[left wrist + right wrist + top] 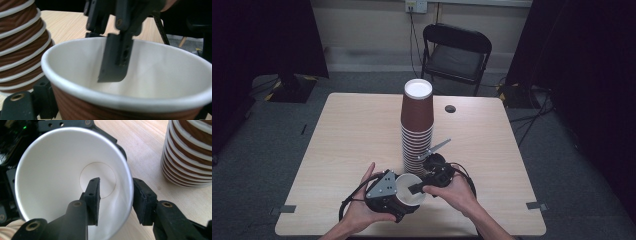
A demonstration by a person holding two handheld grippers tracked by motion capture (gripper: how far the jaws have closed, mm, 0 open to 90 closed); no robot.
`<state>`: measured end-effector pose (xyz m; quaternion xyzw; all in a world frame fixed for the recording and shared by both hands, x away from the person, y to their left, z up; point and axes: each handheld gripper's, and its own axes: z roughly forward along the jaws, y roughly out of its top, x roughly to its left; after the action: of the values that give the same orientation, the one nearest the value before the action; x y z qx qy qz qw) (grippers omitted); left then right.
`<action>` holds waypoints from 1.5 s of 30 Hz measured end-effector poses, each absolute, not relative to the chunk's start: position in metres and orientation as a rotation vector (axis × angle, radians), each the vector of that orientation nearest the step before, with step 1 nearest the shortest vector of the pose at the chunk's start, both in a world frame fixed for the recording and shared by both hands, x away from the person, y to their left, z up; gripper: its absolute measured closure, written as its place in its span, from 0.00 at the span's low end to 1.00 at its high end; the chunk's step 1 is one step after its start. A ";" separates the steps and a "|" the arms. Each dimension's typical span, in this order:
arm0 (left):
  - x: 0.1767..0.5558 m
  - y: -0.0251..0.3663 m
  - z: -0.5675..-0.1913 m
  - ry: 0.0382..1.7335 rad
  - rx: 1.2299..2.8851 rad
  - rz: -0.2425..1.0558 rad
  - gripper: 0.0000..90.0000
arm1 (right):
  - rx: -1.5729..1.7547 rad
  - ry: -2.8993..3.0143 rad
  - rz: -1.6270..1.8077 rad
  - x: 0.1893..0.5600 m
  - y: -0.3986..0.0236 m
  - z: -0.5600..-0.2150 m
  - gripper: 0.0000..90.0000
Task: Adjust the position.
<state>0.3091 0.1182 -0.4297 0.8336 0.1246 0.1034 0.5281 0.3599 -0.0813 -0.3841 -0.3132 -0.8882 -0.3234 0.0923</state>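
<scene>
**Paper cup between two claws, near front edge of tabletop**

Right claw (pixel 116 201): jaws apart, straddling the rim wall of a single paper cup (pixel 62 165). One jaw sits inside the white interior, the other outside the wall. Small gap visible on both sides of the wall, so pads not pressing. In the left gripper view the inner jaw hangs down into the cup mouth, tip clear of the bottom.

Left claw (pixel 399 202): carries the cup from the person's left side. Cup body sits between its jaws, brown ribbed wall against the black jaw parts at lower left of the left gripper view. Jaws stand wide, clamped on the cup as far as the frames show. Grey three-cornered plate on top of this gripper in the high view. Cup is tilted, mouth turned toward the right claw, so the right gripper view looks straight into it down to the round base.

Both hands come in from the front edge. Left hand (pixel 362 212) under its gripper, right hand (pixel 457 192) over its own. Cables loop beside each.

Cup location: just above the tabletop (pixel 352 130) near the middle of the front edge, held off the surface.

Just behind it, tall stack of brown ribbed cups (pixel 417 127), upright, around tabletop centre, white rims showing, near the held cup but apart.

Small dark round hole (pixel 450 108) toward the far edge, right of the stack. Black folding chair (pixel 455 52) beyond the far edge.
</scene>
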 end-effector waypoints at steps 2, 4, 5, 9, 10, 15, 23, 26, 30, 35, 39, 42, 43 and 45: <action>0.309 0.120 -0.430 0.311 1.987 0.257 0.12 | -0.934 -2.633 -0.979 0.360 -0.083 -0.384 0.67; 0.310 0.122 -0.430 0.314 1.984 0.260 0.12 | -0.942 -2.628 -0.995 0.359 -0.085 -0.383 0.66; 0.310 0.124 -0.430 0.322 1.986 0.265 0.12 | -0.947 -2.618 -1.015 0.359 -0.087 -0.382 0.66; 0.310 0.128 -0.431 0.336 1.975 0.266 0.12 | -0.959 -2.608 -1.060 0.359 -0.091 -0.380 0.66; 0.311 0.129 -0.431 0.338 1.974 0.269 0.12 | -0.962 -2.604 -1.075 0.359 -0.093 -0.379 0.65; 0.314 0.134 -0.431 0.377 1.967 0.271 0.12 | -0.982 -2.620 -1.117 0.360 -0.100 -0.378 0.61; 0.319 0.143 -0.429 0.442 1.914 0.264 0.12 | -1.037 -2.581 -1.236 0.358 -0.120 -0.377 0.59; 0.322 0.149 -0.427 0.461 1.901 0.281 0.12 | -1.054 -2.578 -1.260 0.357 -0.130 -0.379 0.57; 0.326 0.156 -0.424 0.494 1.869 0.292 0.12 | -1.102 -2.557 -1.287 0.358 -0.144 -0.385 0.56; 0.330 0.167 -0.420 0.530 1.837 0.306 0.12 | -1.159 -2.535 -1.330 0.356 -0.159 -0.389 0.56; 0.331 0.173 -0.417 0.535 1.834 0.316 0.12 | -1.200 -2.527 -1.310 0.356 -0.168 -0.393 0.55; 0.333 0.176 -0.415 0.548 1.818 0.326 0.12 | -1.227 -2.518 -1.322 0.356 -0.174 -0.396 0.54; 0.334 0.177 -0.415 0.562 1.813 0.337 0.12 | -1.234 -2.519 -1.326 0.355 -0.176 -0.397 0.54; 0.336 0.180 -0.414 0.571 1.791 0.336 0.12 | -1.245 -2.515 -1.334 0.355 -0.179 -0.398 0.54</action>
<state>0.3355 0.1797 -0.4136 0.7655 0.2441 0.1435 0.5777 0.3546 -0.1788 -0.3975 -0.4006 -0.8093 -0.4293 0.0175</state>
